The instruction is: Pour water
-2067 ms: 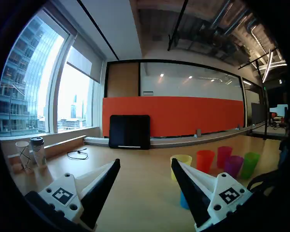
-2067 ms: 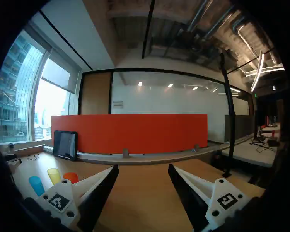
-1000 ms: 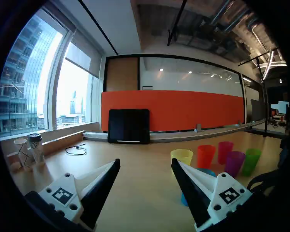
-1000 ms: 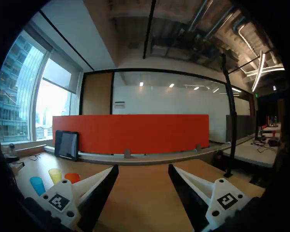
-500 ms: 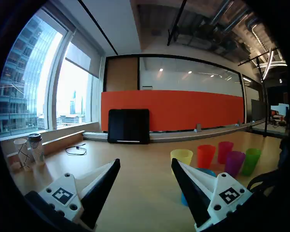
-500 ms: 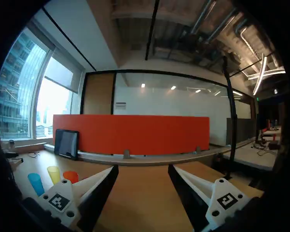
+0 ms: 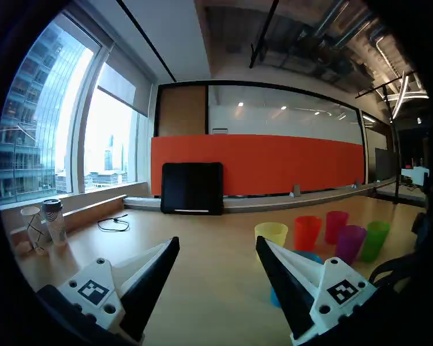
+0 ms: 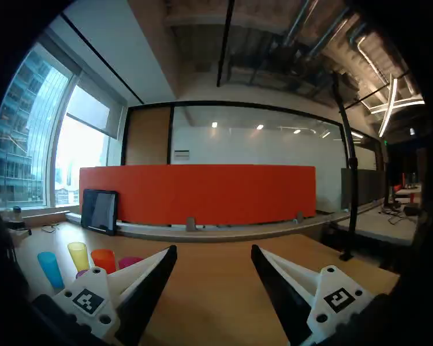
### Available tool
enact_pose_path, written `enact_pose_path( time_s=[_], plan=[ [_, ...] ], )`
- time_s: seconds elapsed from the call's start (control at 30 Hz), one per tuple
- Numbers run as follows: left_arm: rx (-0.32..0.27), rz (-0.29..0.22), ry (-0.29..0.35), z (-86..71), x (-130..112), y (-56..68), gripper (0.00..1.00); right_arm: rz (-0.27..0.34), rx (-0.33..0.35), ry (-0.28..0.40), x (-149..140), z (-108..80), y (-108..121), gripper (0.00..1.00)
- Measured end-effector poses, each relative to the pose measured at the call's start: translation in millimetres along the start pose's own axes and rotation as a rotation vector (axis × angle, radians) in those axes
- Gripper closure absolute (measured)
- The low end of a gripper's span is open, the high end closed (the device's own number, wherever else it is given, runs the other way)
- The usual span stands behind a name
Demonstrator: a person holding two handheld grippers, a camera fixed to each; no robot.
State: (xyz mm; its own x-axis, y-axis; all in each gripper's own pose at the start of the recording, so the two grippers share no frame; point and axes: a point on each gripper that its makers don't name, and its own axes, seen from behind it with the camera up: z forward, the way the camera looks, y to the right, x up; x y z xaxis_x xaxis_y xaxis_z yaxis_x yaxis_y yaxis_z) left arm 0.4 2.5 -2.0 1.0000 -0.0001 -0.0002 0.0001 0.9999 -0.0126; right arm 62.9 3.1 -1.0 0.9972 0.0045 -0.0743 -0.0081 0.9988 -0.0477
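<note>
Both grippers gape wide, holding nothing. The coloured cups [image 7: 306, 230] stand upright on the bench [image 7: 216, 288]. The blue cup [image 7: 310, 255] sits lower right of the left gripper [image 7: 217, 239], behind its finger. From the right gripper [image 8: 213, 248] they lie lower left, seemingly farther.

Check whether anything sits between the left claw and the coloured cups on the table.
Nothing visible does. The left claw is open over bare table. The blue cup is nearest, partly hidden behind one of the claw's fingers, and the yellow cup stands farther back with open wood in front of it.
</note>
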Motion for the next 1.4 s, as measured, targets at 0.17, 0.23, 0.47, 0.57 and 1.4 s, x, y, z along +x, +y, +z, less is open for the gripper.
enact_pose_path(
  time_s=[0.17, 0.23, 0.47, 0.57, 1.4],
  plan=[
    [0.0, 0.0, 0.0, -0.2, -0.1, -0.1, 0.01, 0.006, 0.025, 0.009, -10.1, -1.9, -4.5, 0.01],
    [0.0, 0.0, 0.0, 0.0, -0.1, 0.1, 0.01, 0.006, 0.032, 0.009, -14.1, -2.6, -5.8, 0.01],
    [0.0, 0.0, 0.0, 0.5, -0.2, 0.1, 0.01, 0.017, 0.033, -0.002, -29.2, -3.1, -4.1, 0.01],
    [0.0, 0.0, 0.0, 0.5, -0.1, 0.1, 0.01, 0.019, 0.026, -0.014, -35.8, -2.0, -0.6, 0.01],
    [0.0, 0.0, 0.0, 0.0, -0.3, 0.2, 0.01, 0.011, 0.013, -0.072, -63.3, 0.6, 8.0, 0.01]
  ],
)
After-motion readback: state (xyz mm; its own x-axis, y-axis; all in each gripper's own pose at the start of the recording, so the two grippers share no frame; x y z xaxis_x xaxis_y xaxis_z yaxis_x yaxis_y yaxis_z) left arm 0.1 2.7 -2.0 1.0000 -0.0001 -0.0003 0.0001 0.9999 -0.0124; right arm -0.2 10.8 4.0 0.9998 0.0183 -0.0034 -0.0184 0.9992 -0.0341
